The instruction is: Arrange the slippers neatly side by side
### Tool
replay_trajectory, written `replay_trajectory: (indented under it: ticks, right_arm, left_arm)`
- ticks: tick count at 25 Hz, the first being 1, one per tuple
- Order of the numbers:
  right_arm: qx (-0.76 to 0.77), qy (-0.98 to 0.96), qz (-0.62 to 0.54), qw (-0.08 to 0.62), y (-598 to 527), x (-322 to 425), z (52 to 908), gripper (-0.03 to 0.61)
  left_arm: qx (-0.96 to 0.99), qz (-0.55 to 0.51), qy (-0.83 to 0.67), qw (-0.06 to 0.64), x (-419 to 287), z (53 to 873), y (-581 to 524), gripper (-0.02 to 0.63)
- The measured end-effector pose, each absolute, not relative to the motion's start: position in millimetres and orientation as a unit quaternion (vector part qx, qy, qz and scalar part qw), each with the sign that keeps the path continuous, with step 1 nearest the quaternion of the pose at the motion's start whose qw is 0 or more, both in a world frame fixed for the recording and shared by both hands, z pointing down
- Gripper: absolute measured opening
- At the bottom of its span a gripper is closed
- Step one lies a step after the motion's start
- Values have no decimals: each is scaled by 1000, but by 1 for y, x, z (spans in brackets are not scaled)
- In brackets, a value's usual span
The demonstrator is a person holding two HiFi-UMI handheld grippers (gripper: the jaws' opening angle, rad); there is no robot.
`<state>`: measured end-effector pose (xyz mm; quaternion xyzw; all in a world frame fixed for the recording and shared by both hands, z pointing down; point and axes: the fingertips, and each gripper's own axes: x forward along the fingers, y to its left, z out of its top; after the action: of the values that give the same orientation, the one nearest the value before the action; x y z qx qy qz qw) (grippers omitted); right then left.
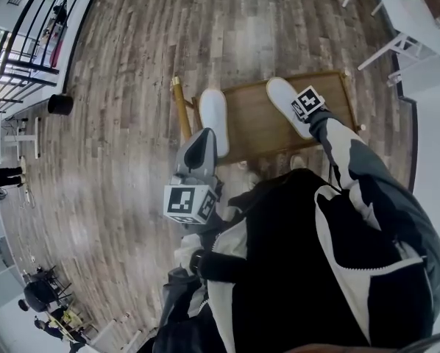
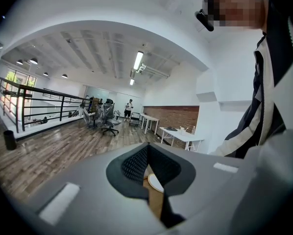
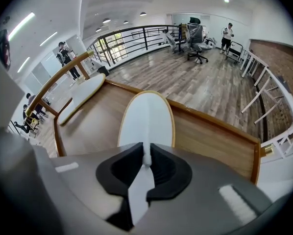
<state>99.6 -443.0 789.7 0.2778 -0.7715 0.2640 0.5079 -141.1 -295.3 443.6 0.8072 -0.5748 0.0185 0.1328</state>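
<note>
Right gripper (image 3: 145,156): pinching the near white slipper (image 3: 147,116).
Left gripper (image 2: 147,173): closed, holding nothing.
Other slipper (image 3: 82,98): apart, on the wooden tray (image 3: 210,136).

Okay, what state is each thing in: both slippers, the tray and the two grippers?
wooden tray: holds both slippers, set apart.
left slipper: lying flat, untouched.
right slipper: on it, near end pinched.
left gripper: shut, empty.
right gripper: shut on right slipper.

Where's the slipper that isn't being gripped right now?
In the head view, the free slipper lies at the left of the wooden tray, just beyond the left gripper.
</note>
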Motion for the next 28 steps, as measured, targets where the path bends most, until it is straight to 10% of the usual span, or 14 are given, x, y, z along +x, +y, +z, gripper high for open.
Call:
replay_trajectory:
  ticks: [28]
  right_arm:
    - [326, -831, 298, 338, -409, 47, 690, 34]
  left_arm:
    - [833, 1, -542, 113, -143, 440, -292, 17]
